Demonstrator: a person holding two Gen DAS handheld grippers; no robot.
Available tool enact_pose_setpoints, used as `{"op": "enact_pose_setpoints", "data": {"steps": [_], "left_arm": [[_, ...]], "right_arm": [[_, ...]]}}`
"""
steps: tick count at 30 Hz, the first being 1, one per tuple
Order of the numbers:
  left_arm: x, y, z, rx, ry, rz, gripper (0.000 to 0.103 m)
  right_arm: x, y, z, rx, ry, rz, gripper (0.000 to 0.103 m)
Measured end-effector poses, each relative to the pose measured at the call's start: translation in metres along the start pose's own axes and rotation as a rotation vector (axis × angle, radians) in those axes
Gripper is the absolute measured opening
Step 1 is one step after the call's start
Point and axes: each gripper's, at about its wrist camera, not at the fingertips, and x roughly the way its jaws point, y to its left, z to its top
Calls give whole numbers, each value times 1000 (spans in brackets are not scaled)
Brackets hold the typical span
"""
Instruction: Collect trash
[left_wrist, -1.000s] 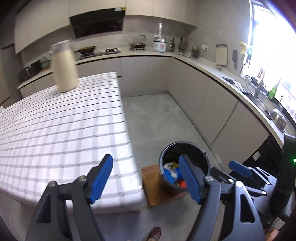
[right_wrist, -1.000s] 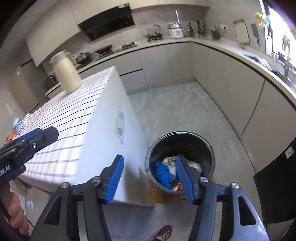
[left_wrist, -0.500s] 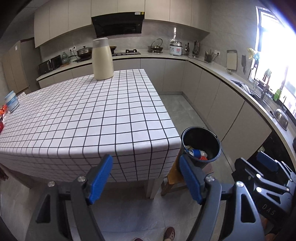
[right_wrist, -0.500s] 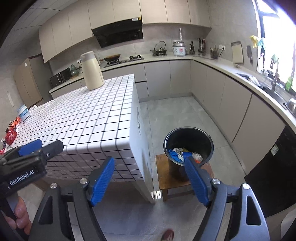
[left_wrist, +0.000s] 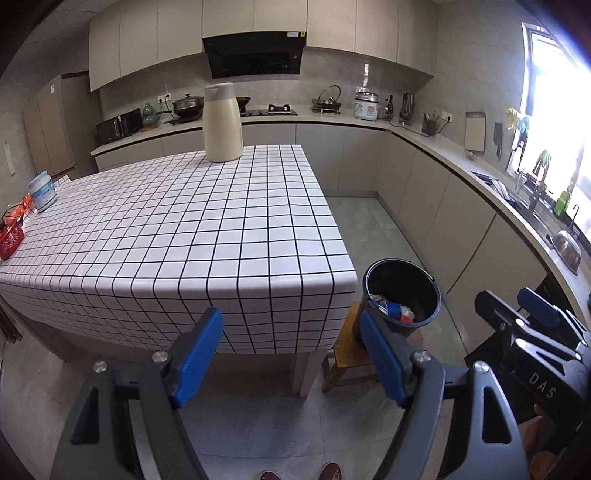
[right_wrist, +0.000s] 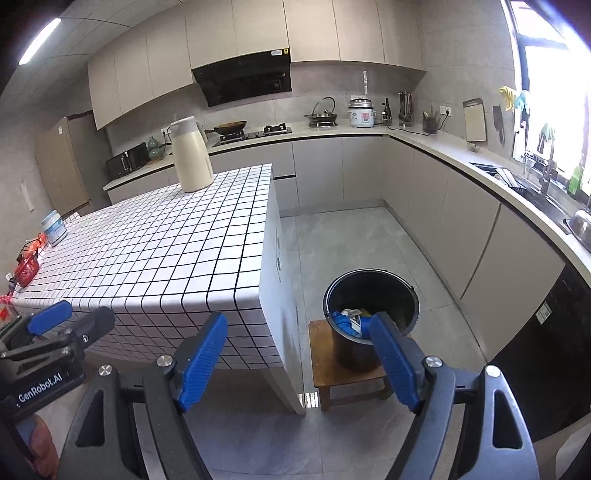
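A black bucket (left_wrist: 402, 291) with blue, red and white trash (left_wrist: 393, 308) inside stands on a low wooden stool (left_wrist: 347, 354) at the table's near right corner; it also shows in the right wrist view (right_wrist: 371, 299). My left gripper (left_wrist: 291, 356) is open and empty, held back from the table's front edge. My right gripper (right_wrist: 299, 363) is open and empty, in front of the stool (right_wrist: 332, 373). The right gripper shows at the right edge of the left wrist view (left_wrist: 535, 325), and the left gripper at the left edge of the right wrist view (right_wrist: 55, 332).
The table (left_wrist: 184, 229) has a white checked cloth. On it stand a cream thermos jug (left_wrist: 222, 123), a white and blue tub (left_wrist: 42, 191) and a red item (left_wrist: 10, 240) at the left edge. Kitchen counters (left_wrist: 461, 162) run along the back and right. Grey floor (left_wrist: 369, 229) lies between them.
Both grippers have pulled back and up from over the bucket. The whole table and the stool have come into view. Both jaws stayed open.
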Motion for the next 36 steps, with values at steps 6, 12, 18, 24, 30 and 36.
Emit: {"op": "enact_pose_setpoints", "data": {"steps": [6,12,18,24,30,36], "left_arm": [[-2,-7,-4,-14,3,16,79],[-3,-11,-6,-17,8,33,79],[-1,-12,-5,-20,11,43,79],[-2,-13,-4,-15,13,44,79],[-3,-13,-3,-12,11,46,79],[-4,-13,-2,-7,9,47,79]], "right_arm": [[-3,-13,3,5,-9,11,82],[1,-18,3,2,5,31,82],[5,-20,5,-1,8,44,82],[7,-20,7,-4,10,46,82],[8,-21,7,-4,13,48,82],[9,-20,8,-8,11,47,82]]}}
